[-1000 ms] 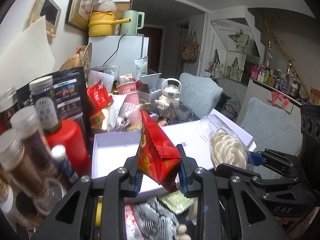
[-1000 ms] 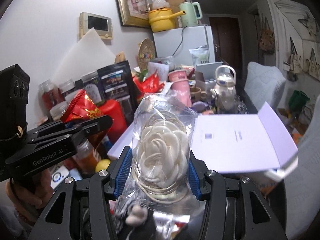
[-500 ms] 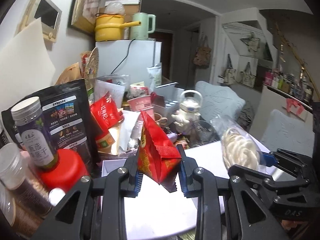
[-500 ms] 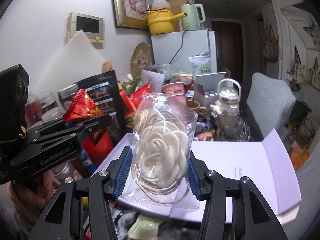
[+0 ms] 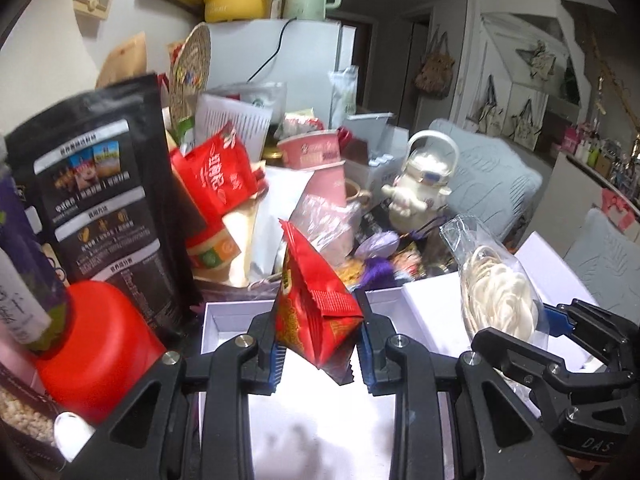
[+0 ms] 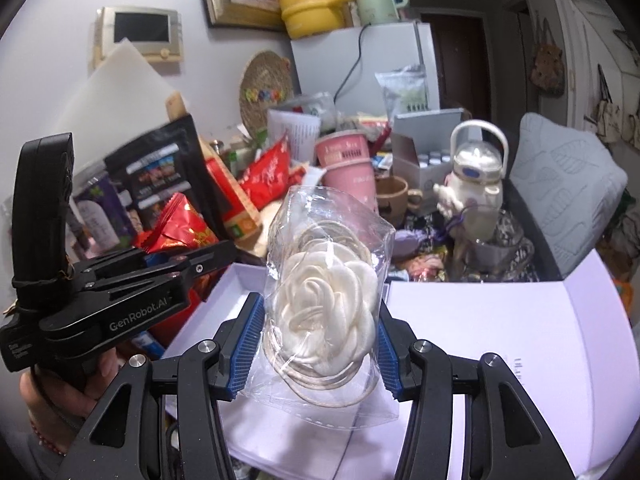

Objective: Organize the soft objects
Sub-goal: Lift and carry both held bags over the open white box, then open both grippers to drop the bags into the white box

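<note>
My left gripper [image 5: 320, 344] is shut on a red snack packet [image 5: 314, 308] and holds it over the open white box [image 5: 212, 320]. My right gripper [image 6: 318, 352] is shut on a clear bag with a white fabric flower [image 6: 328, 308], held over the same white box [image 6: 236, 280] with its lid [image 6: 500, 320] folded open to the right. The flower bag also shows in the left wrist view [image 5: 500, 296], held by the right gripper [image 5: 540, 332]. The left gripper with the red packet [image 6: 180, 228] shows at the left of the right wrist view.
A cluttered table holds a black pouch [image 5: 100, 200], a red-lidded jar [image 5: 100, 344], red bags [image 5: 218, 176], pink cups [image 5: 316, 152] and a white kettle toy [image 5: 424, 184]. A white fridge [image 5: 304, 56] stands behind. Grey cushions [image 6: 560, 192] lie at the right.
Both grippers moved forward and lower over the white box, still holding the red packet and the flower bag. The table clutter looks closer.
</note>
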`<state>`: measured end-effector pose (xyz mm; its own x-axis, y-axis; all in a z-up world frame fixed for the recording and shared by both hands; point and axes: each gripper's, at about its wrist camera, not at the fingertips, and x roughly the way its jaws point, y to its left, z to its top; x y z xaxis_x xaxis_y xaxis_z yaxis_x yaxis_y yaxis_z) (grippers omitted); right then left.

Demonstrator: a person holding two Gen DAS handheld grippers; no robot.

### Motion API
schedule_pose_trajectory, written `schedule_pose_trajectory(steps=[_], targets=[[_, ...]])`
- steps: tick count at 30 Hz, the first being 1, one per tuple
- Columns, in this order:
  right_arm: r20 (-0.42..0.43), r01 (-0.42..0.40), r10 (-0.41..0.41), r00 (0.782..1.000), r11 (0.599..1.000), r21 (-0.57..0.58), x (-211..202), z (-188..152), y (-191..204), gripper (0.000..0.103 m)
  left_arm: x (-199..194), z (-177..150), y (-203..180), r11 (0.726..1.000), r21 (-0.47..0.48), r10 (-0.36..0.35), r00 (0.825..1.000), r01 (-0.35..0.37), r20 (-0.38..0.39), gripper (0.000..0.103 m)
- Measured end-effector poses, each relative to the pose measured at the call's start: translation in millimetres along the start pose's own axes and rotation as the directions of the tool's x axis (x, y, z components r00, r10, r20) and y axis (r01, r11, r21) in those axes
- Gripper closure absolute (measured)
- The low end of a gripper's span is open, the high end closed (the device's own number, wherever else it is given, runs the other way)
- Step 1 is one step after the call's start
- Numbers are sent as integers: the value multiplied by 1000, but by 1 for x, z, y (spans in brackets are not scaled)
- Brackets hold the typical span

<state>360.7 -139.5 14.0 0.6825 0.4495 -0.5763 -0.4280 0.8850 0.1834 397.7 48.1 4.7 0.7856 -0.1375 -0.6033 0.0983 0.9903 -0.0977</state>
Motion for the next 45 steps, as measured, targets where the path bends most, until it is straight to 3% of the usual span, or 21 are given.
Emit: schedule_pose_trajectory(steps=[8,12,15,18,20,22,24,36,45], targets=[[-79,28,-29,996,1000,-15,30,-9,-4,51,24,-13,-1,999,13,45,996,-44,-74,74],[-116,24,-24,993,1000,-7,37,-13,-4,49,32,-17,1,994,15,109,985,-107,-137,74],[-120,28,-28,992,1000,-2,37,-13,-4,46,33,-17,5,994,5,107,983,-108,-147,73],[-118,58,-59,991,998,-9,36,-13,-4,42,34,-16,6,986,12,165,972,-166,-168,71],[-126,87,-88,988,996,-18,36,-13,-4,40,33,-16,7,983,15,182,968,-182,-173,64],[-133,102,-104,986,995,-19,35,-13,-4,37,31,-16,9,984,8,177,968,-178,-177,36],[-130,104,-105,986,994,-14,34,-13,-5,37,27,-16,11,982,1,184,968,-187,-170,22],[-98,103,-106,990,994,-29,9,-2,9,37,-9,-5,13,980,-23,191,973,-196,-126,22],[-20,104,-106,994,993,-59,-34,9,30,37,-62,5,5,982,-30,187,982,-188,-29,22]])
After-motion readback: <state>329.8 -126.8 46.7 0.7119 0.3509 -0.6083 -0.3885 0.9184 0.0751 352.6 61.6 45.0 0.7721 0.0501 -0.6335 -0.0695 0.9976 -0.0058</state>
